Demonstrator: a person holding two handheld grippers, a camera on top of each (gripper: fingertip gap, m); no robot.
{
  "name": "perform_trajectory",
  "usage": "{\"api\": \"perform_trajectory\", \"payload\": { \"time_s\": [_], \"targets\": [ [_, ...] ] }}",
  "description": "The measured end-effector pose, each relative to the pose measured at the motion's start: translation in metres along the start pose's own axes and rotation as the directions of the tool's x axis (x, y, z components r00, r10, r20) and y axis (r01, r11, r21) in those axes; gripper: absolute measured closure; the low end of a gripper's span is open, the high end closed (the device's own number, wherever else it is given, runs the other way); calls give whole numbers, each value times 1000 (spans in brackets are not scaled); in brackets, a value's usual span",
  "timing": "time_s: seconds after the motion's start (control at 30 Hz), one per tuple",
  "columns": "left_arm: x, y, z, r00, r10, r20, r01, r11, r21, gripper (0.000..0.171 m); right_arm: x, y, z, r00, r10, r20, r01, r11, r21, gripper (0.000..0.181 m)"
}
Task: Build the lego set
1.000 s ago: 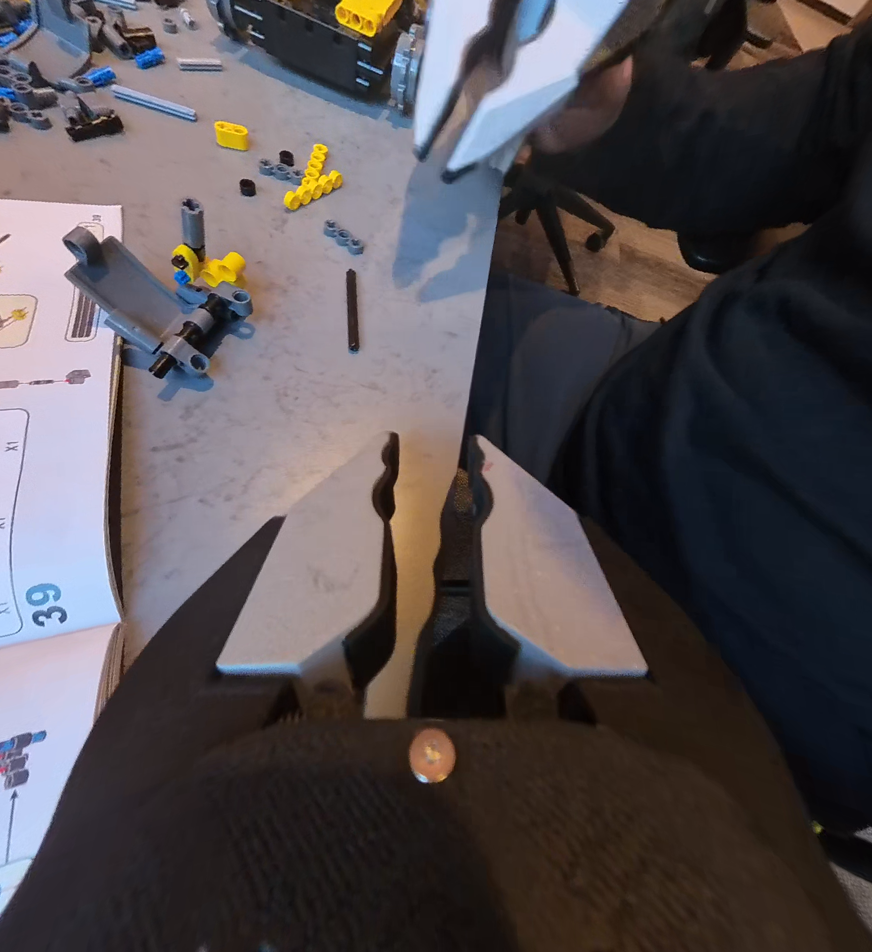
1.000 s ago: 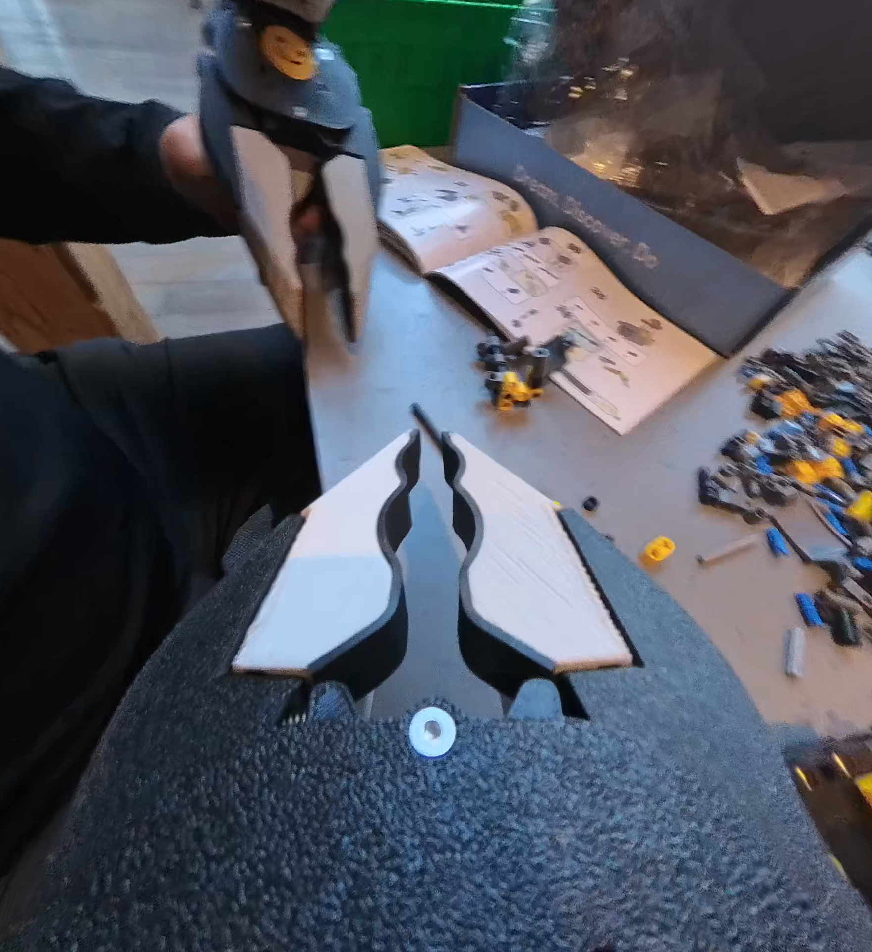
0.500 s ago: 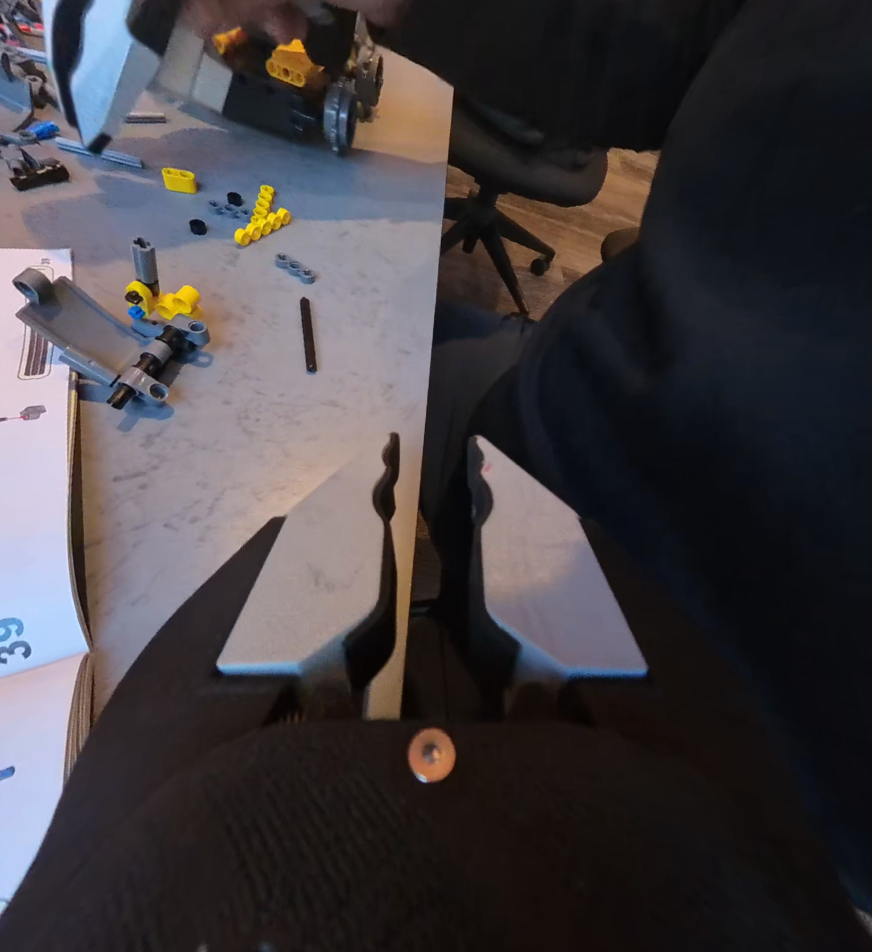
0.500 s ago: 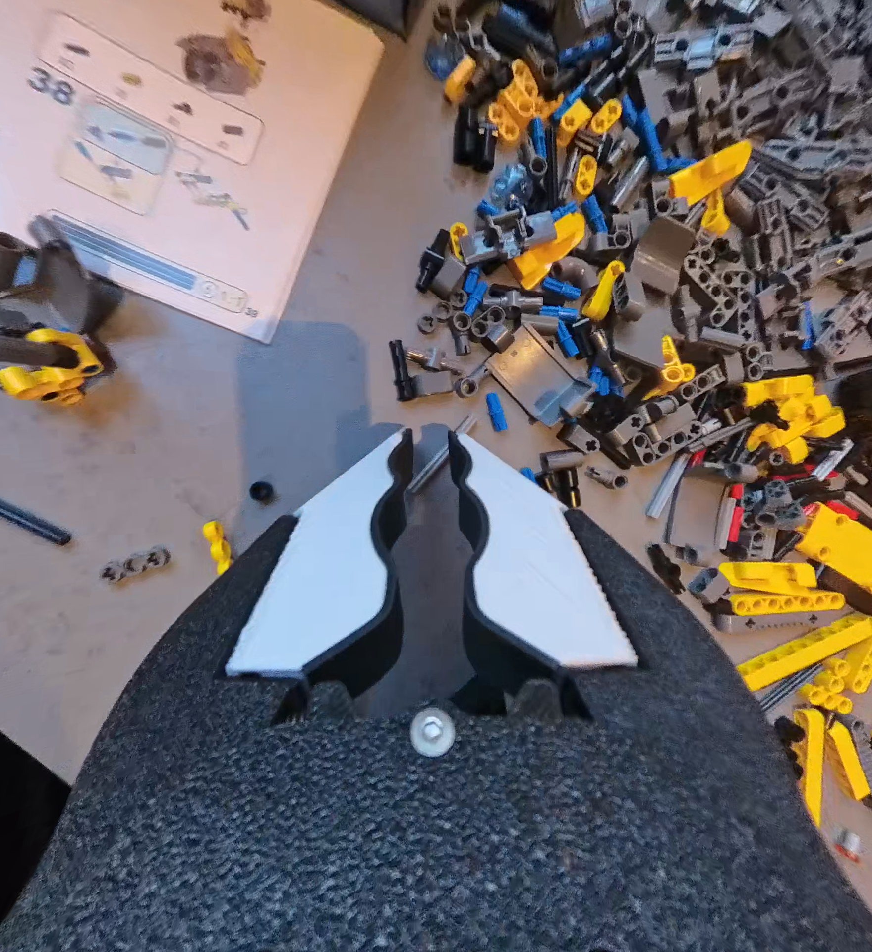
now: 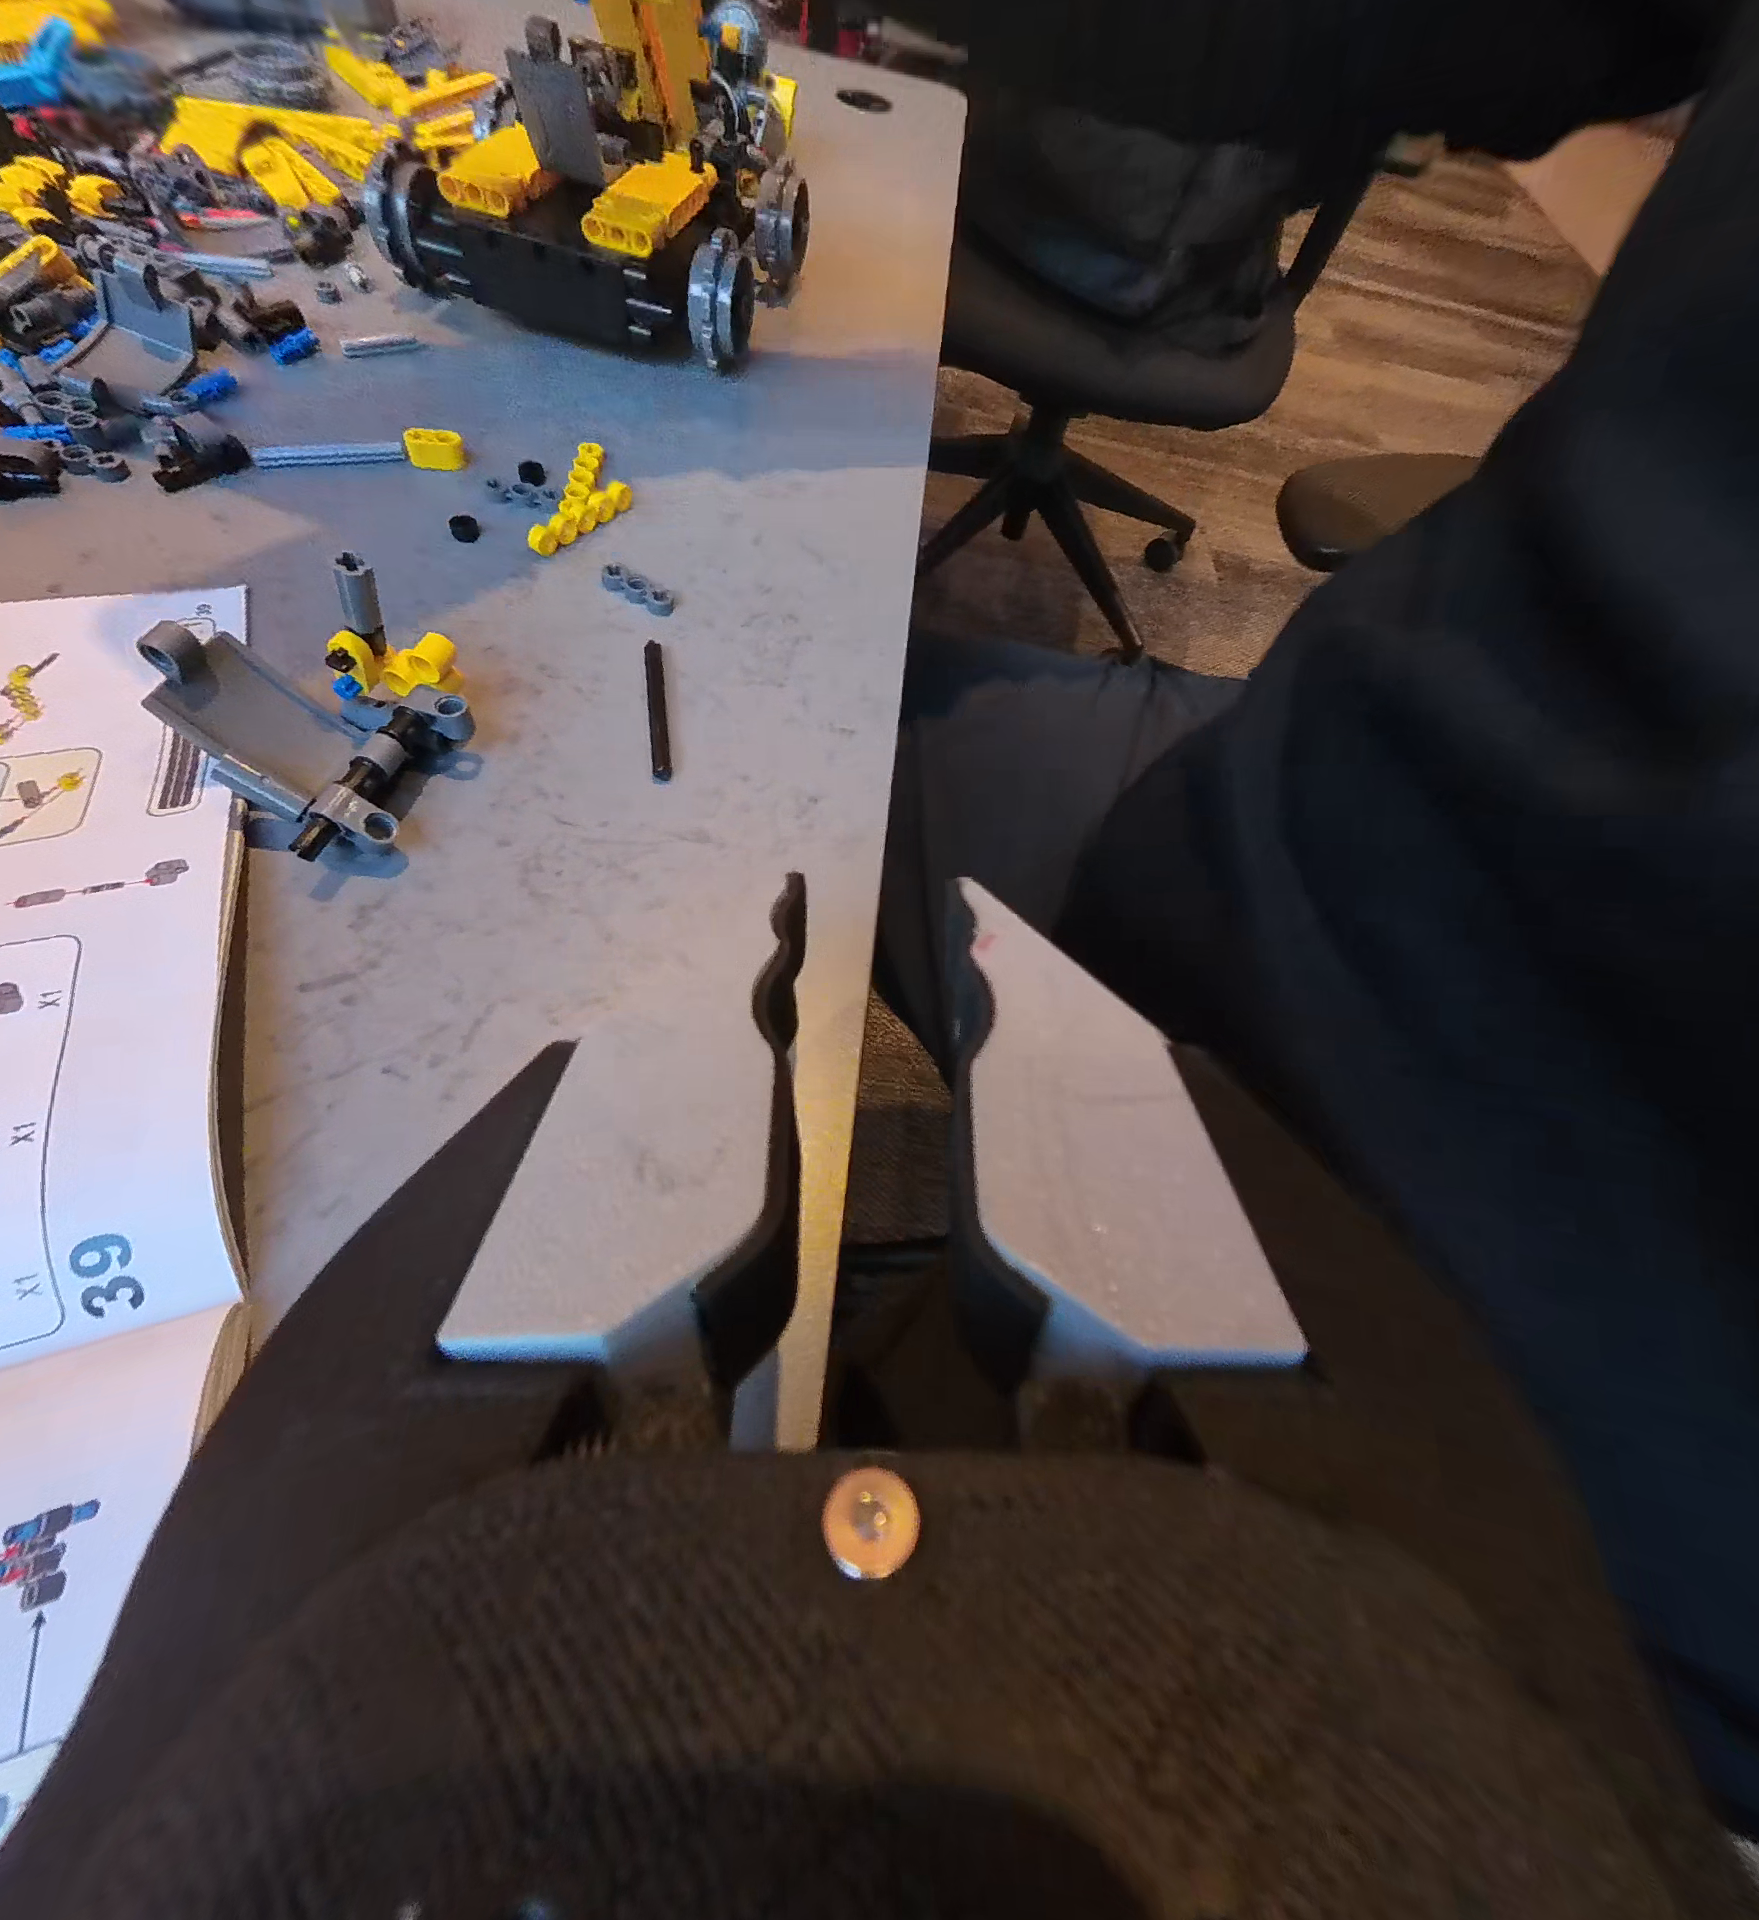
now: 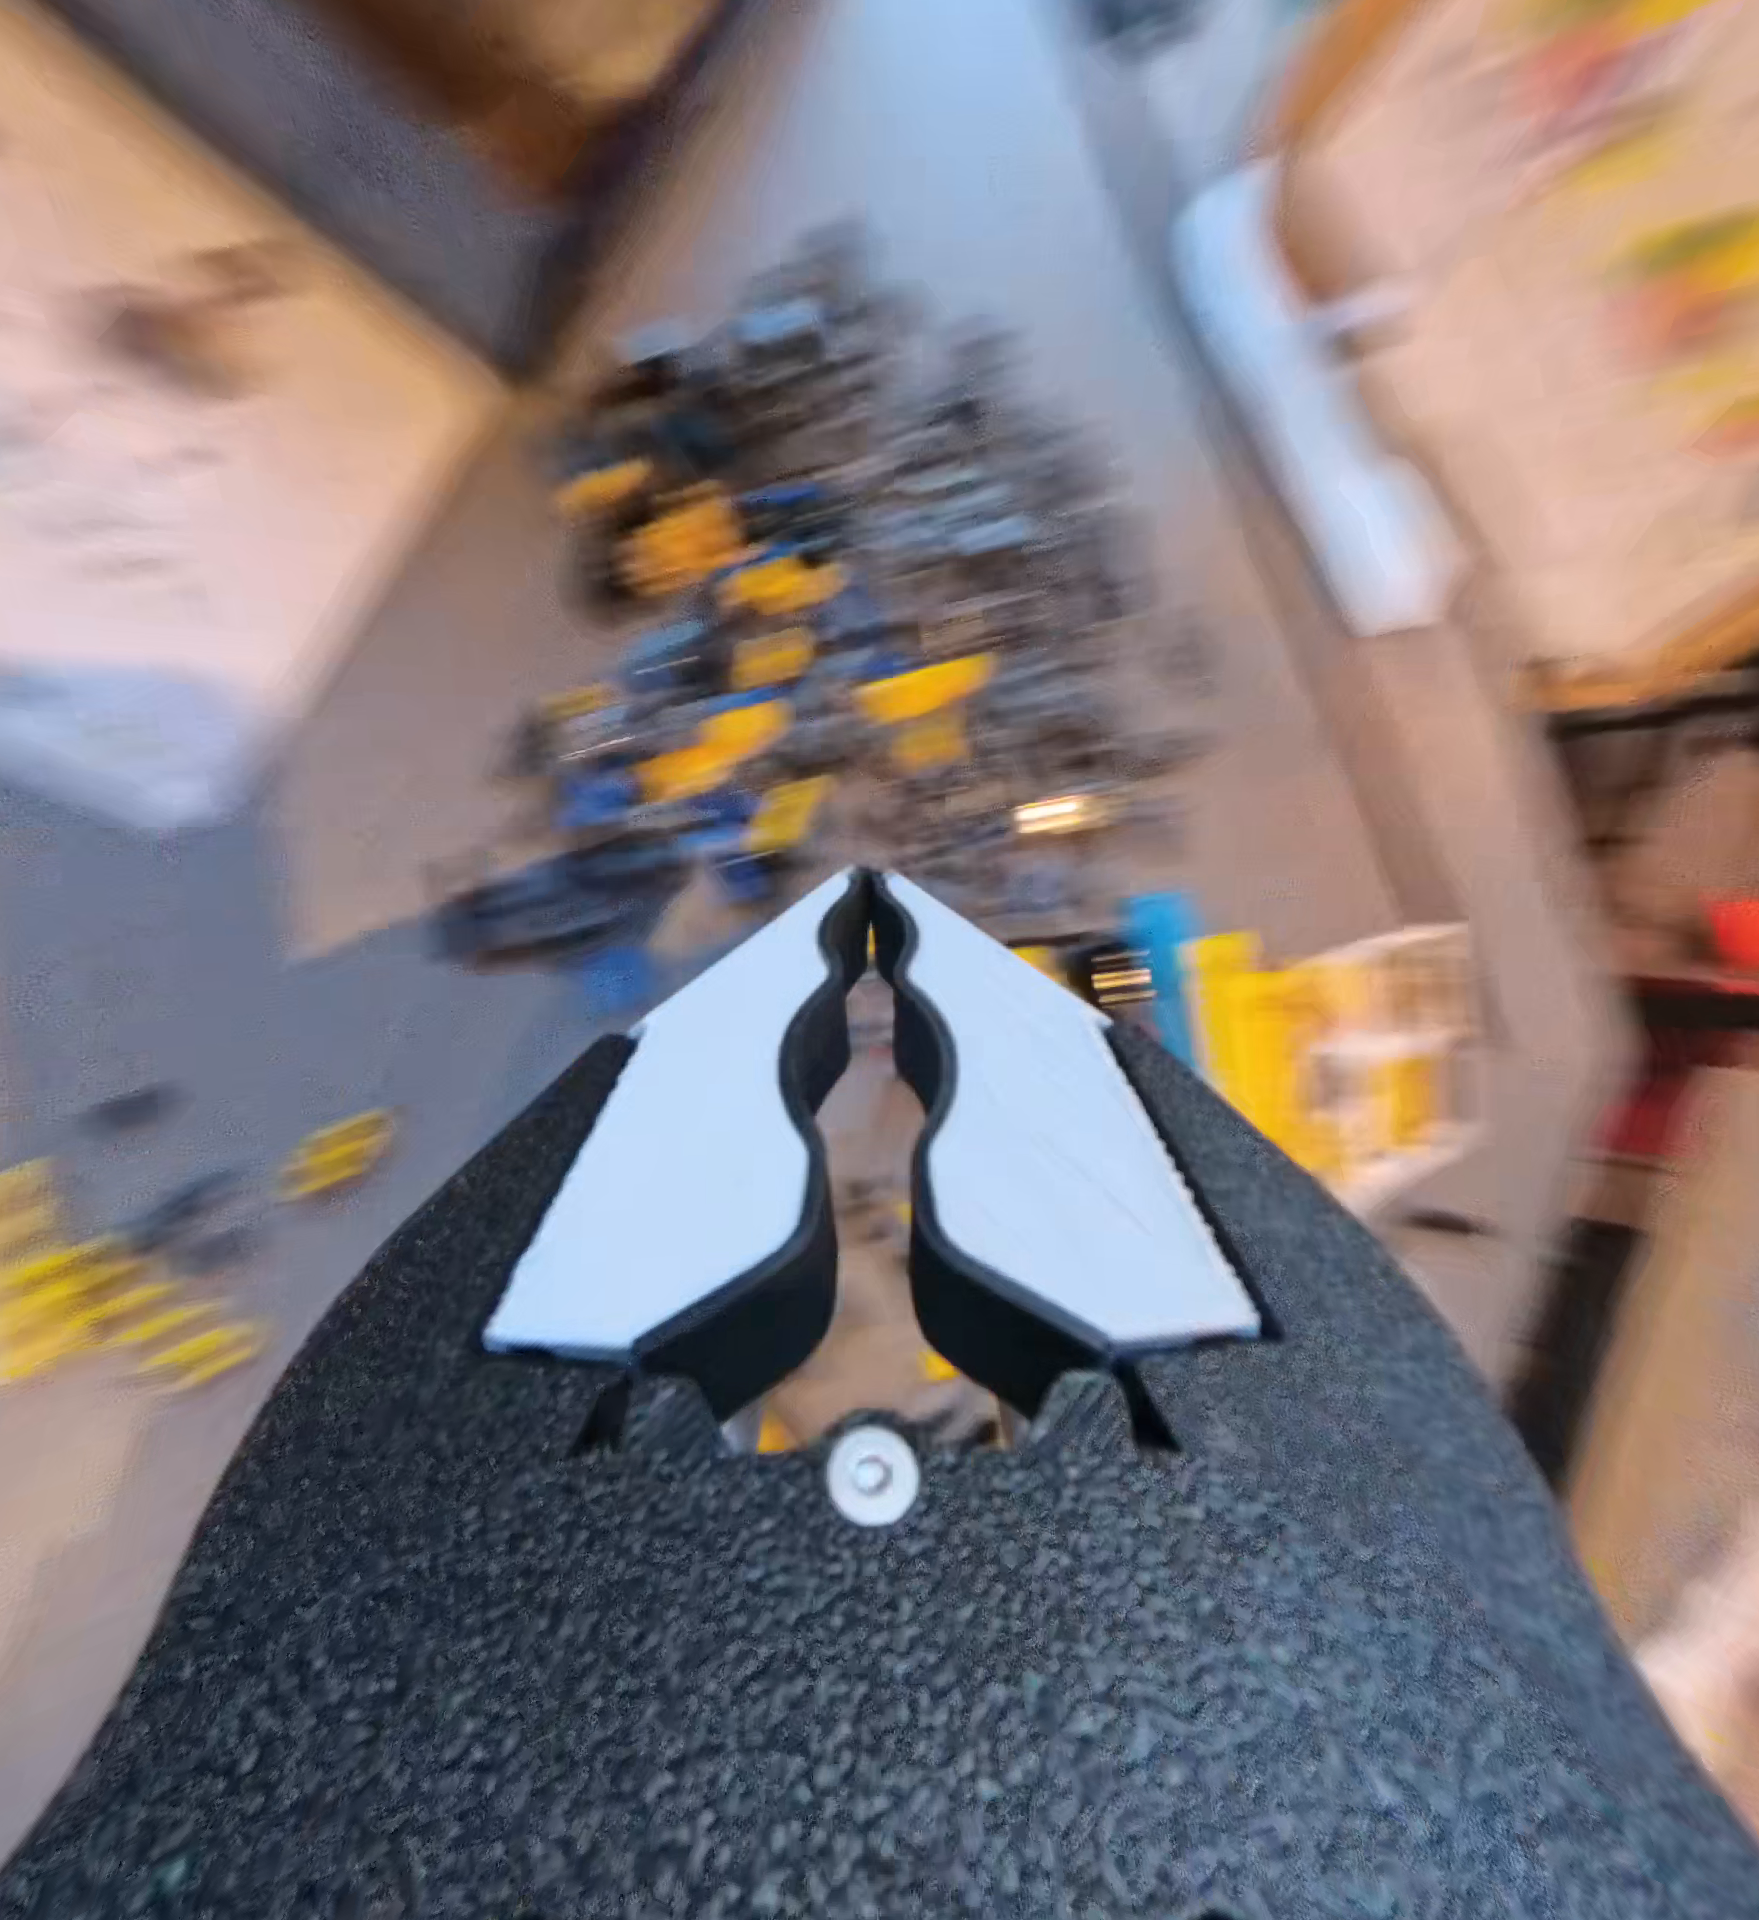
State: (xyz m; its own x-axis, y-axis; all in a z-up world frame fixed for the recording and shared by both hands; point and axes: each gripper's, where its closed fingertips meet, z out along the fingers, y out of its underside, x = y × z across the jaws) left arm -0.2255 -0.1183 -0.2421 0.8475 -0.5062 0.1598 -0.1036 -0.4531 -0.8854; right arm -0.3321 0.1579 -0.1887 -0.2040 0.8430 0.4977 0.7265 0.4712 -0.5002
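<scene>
Since the last frame, the right tongs [image 6: 869,883] have closed tip to tip, apparently empty, above a blurred brick pile [image 6: 802,665]. Left tongs [image 5: 875,894] hang parted and empty at the counter [image 5: 563,935] edge, a black axle [image 5: 658,710] ahead to their left.

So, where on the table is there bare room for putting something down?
Bare grey table lies between the booklet, the black axle and the left tool. The far left is crowded with loose bricks beside the yellow vehicle.

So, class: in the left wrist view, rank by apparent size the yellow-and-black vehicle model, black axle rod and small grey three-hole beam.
1. yellow-and-black vehicle model, though farthest
2. black axle rod
3. small grey three-hole beam
</scene>
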Motion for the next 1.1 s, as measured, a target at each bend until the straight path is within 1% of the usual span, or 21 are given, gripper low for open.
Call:
{"api": "perform_trajectory", "payload": {
  "time_s": [0.03,0.07,0.1,0.13,0.17,0.2,0.27,0.33,0.4,0.47,0.53,0.63,0.73,0.8,0.9,0.93,0.97,1.0,1.03,1.07,1.1],
  "targets": [
    [0,0,0,1000,2,3,-2,1000,1,147,44,-7,1,991,-17,-129,20,999,26,181],
    [0,0,0,1000,3,2,-3,1000,1,147,82,-4,4,978,-9,-207,9,1000,1,178],
    [0,0,0,1000,3,-1,-3,1000,-1,147,110,4,7,971,44,-235,-60,996,-60,161],
    [0,1,0,1000,1,-2,-1,1000,-3,147,119,7,7,973,123,-196,-144,985,-98,159],
    [0,1,0,1000,0,0,0,1000,-3,147,110,4,3,977,190,-96,-200,974,-103,165],
    [0,0,0,1000,0,4,0,1000,0,147,88,-3,-2,972,234,32,-230,969,-88,164],
    [-1,0,0,1000,3,13,-3,1000,6,147,25,-8,-9,922,284,262,-268,959,-96,160],
    [-1,0,0,1000,3,15,-3,1000,2,147,-36,6,-8,888,258,381,-210,964,-165,154],
    [-1,1,0,1000,0,8,0,1000,-3,147,-75,24,-1,891,208,404,-128,968,-214,153],
    [-1,1,0,1000,-5,4,5,1000,-4,147,-97,34,8,893,182,411,-88,968,-237,152],
    [-1,1,0,1000,-4,4,4,1000,-3,147,-102,48,17,904,178,388,-64,955,-289,149],
    [-1,0,0,1000,6,13,-6,1000,0,147,-119,42,17,846,231,480,-112,958,-264,178],
    [-1,0,0,1000,11,16,-11,1000,2,147,-118,43,16,857,179,483,-57,965,-257,178],
    [0,0,0,1000,10,14,-10,1000,5,147,-98,32,17,910,85,405,-7,982,-191,178],
    [0,0,0,1000,10,13,-10,1000,5,147,-21,-3,20,983,43,179,-35,998,-44,177],
    [0,0,0,1000,10,13,-10,1000,4,147,13,-5,24,996,44,73,-39,998,-58,165],
    [0,0,0,1000,11,12,-11,1000,3,147,53,-4,24,996,46,-75,-53,994,-92,132],
    [0,0,0,1000,13,13,-13,1000,5,147,87,-6,18,978,44,-202,-68,992,-109,123],
    [0,0,-1,1000,15,15,-15,1000,7,147,116,-16,2,945,54,-323,-81,994,-70,130],
    [0,0,-1,1000,16,17,-16,1000,8,147,143,-36,-25,888,82,-453,-74,997,37,136],
    [0,-1,-1,1000,18,19,-18,1000,10,147,160,-58,-56,834,121,-538,-36,986,165,150]
  ]
}}
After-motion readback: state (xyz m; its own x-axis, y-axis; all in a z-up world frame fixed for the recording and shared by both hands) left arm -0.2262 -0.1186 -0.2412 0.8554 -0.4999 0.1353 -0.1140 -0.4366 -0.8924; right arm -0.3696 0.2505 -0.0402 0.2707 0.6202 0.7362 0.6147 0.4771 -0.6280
